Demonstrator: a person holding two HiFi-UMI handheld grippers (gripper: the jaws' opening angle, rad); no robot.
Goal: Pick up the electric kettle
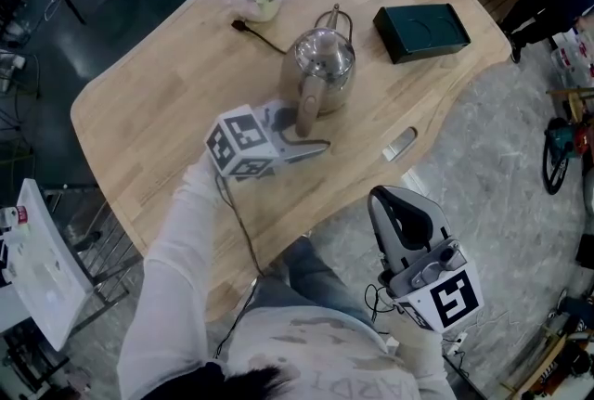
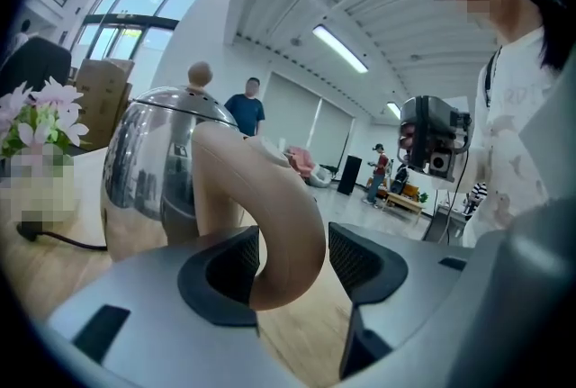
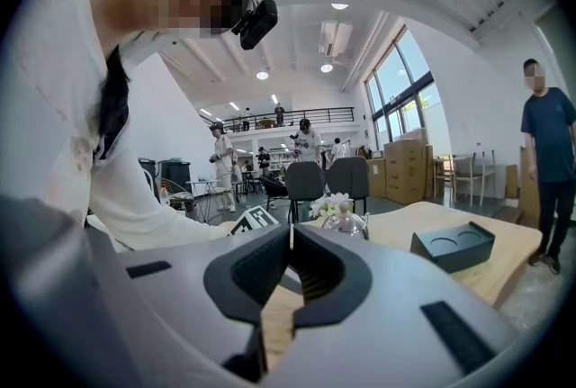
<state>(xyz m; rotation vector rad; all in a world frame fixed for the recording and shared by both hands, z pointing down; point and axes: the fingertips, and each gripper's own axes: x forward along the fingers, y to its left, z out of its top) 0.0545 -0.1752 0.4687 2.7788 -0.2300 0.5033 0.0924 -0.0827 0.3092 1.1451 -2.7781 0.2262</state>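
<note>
left gripper (image 2: 292,262): jaws apart, astride kettle handle (image 2: 270,215), not clamped | right gripper (image 3: 290,265): jaws closed, empty, off table edge | kettle (image 1: 325,59): upright, mid-table (image 1: 167,129)

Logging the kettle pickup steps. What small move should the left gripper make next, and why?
Probably close the left gripper: its jaws stand apart around the kettle handle, a gap showing on one side, so it is not gripped yet.
</note>
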